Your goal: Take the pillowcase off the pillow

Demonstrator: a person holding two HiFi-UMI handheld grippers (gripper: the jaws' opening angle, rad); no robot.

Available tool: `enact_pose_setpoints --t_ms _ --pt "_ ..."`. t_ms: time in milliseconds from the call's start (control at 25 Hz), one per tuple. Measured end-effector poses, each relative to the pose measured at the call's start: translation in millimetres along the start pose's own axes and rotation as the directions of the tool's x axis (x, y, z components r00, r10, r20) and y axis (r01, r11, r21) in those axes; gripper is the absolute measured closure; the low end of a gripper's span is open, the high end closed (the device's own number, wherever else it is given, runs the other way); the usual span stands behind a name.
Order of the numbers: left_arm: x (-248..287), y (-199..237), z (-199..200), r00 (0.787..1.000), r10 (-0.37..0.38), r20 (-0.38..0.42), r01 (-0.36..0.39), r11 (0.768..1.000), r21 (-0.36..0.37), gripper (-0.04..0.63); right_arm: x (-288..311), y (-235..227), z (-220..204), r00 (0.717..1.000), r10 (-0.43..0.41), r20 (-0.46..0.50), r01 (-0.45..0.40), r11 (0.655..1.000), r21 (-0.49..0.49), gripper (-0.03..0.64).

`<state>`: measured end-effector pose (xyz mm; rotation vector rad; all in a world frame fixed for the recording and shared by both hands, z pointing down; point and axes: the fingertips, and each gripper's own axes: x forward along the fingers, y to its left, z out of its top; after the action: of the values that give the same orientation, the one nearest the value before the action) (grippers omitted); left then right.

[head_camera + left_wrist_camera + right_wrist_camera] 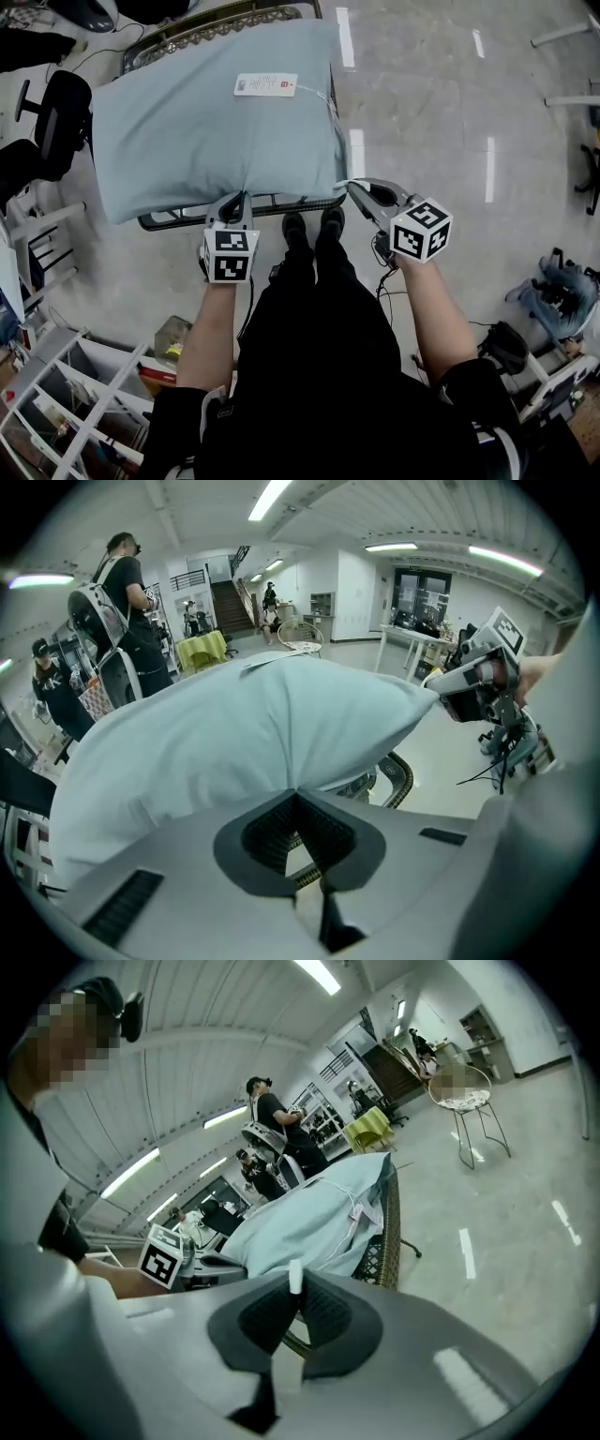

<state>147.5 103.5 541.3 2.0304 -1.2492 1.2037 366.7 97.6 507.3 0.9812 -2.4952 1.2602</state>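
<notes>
Head view | left gripper (246, 198) pinches pillowcase (187, 122) edge, forearm straight | right gripper (355, 188) pinches white tab (295, 1277), angled inward

Left arm (208, 328) and right arm (433, 305) reach forward. Left claw (241, 199) points steeply down, jaws together on pillowcase (206, 122) — right claw (355, 188) lies flatter, angled inward, pinching a white strip (295, 1276).

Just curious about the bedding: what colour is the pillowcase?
Plain pale blue; the pillowcase shows best in the head view.
</notes>
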Motion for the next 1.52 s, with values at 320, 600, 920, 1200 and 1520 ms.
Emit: enact_pose_setpoints --t_ms 320,600,920,1200,1520 --pt "-9.3 1.2 -0.5 0.999 -0.047 0.004 0.047 0.998 0.036 0.589 -4.6 -1.1 10.3 0.999 -0.016 0.032 0.012 0.995 0.099 0.604" --pt "-18.6 -2.4 -8.3 0.999 -0.051 0.015 0.05 0.997 0.063 0.589 -0.2 -27.1 5.8 0.98 -0.16 -0.117 0.155 0.987 -0.052 0.583" --pt "-24.9 5.7 -31.1 0.997 -0.071 0.003 0.071 0.997 -0.041 0.589 30.2 -27.2 -33.6 0.912 -0.053 -0.408 0.015 0.995 -0.098 0.449" --pt "-10.1 5.8 -23.0 0.999 -0.028 0.022 0.029 0.999 -0.015 0.588 51.4 11.7 -47.0 0.923 0.183 -0.339 -0.164 0.983 0.084 0.425" --pt "-11.9 19.8 -28.3 0.999 0.025 0.029 -0.024 0.999 -0.045 0.563 68.3 14.2 -56.6 0.922 0.107 -0.372 -0.095 0.994 0.051 0.272"
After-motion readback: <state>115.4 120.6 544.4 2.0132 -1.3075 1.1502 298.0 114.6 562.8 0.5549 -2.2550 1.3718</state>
